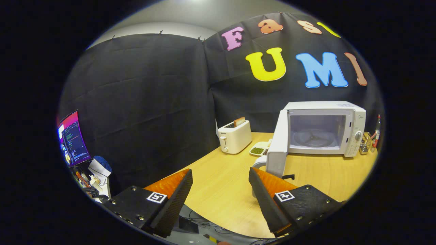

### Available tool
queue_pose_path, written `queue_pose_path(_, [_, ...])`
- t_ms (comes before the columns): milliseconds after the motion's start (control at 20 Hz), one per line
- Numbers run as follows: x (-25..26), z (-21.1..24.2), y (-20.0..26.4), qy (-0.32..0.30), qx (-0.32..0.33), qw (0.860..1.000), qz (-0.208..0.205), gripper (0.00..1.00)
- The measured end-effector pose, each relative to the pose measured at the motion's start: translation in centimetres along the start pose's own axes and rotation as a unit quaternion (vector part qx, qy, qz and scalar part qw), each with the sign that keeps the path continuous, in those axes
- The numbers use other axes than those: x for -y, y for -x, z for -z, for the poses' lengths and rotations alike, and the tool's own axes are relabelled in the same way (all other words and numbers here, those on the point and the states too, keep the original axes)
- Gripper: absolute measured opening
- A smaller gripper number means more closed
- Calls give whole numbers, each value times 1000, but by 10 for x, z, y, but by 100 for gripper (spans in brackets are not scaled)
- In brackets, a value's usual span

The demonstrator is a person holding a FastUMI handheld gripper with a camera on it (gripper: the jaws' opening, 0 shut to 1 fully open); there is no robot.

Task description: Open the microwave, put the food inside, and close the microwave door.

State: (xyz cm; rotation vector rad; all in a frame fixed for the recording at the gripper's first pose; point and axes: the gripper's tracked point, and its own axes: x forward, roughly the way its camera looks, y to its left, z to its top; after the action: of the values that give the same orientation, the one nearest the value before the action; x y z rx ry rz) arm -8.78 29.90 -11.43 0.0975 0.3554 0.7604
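Gripper view: my gripper (220, 190) hangs wide apart, holding nothing, over the near edge of the wooden surface (224, 190). Beyond its fingers the microwave (323, 127) stands with door (277, 143) swung open; the food plate (259, 149) lies between door and toaster (234, 137).

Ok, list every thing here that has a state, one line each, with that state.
microwave: door swung wide open, cavity empty, turntable bare.
toaster: upright, a slice of bread standing up out of its slot.
food dish: on the table between toaster and microwave door, untouched.
tongs: open, fingers spread, holding nothing.
monitor: switched on.
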Motion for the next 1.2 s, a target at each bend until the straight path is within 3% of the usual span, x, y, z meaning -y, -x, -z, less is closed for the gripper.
queue_pose_path(300, [77, -26, 35, 25, 37, 995, 93, 100])
queue_pose_path(650, [166, 13, 56, -14, -15, 980, 197, 100])
queue_pose_path(850, [197, 47, 62, -27, -63, 970, 234, 100])
queue_pose_path(1200, [221, 112, 74, -57, -165, 952, 252, 100])
